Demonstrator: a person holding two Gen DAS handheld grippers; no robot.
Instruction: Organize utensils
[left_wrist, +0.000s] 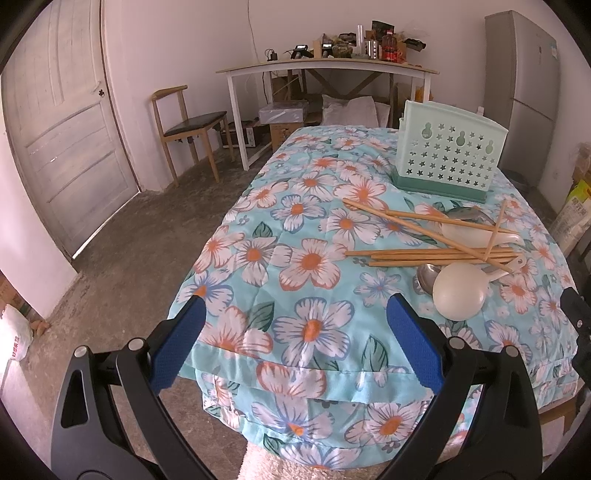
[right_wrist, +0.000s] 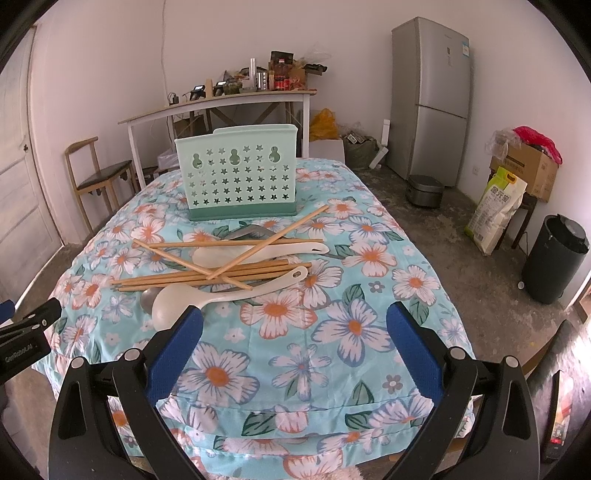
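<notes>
The blue-padded fingers (left_wrist: 192, 332) of the left gripper (left_wrist: 295, 314) are spread wide with nothing between them, hanging over the near edge of the desk (left_wrist: 258, 229), which is covered by a flowered cloth. In that view the utensils lie well to the right of the fingers, apart from them. A white ladle (left_wrist: 460, 291) lies nearest, bowl down, with a metal spoon (left_wrist: 426, 277) just beside it on its left. Behind these is a bundle of wooden chopsticks (left_wrist: 424, 254), some lying side by side and others crossed over a white rice paddle (left_wrist: 476, 236). Farther back, toward the right, stands the pale green utensil holder (left_wrist: 448, 155), upright, with star-shaped holes and nothing showing above its rim.

The fingers (right_wrist: 177, 343) of the right gripper (right_wrist: 295, 314) are likewise spread wide and empty, above the near part of the cloth. In this view the left finger overlaps the bowl of the ladle (right_wrist: 173, 302); whether it touches cannot be told. The chopsticks (right_wrist: 207, 277) lie across the middle of the desk, and the holder (right_wrist: 238, 173) stands behind them.
</notes>
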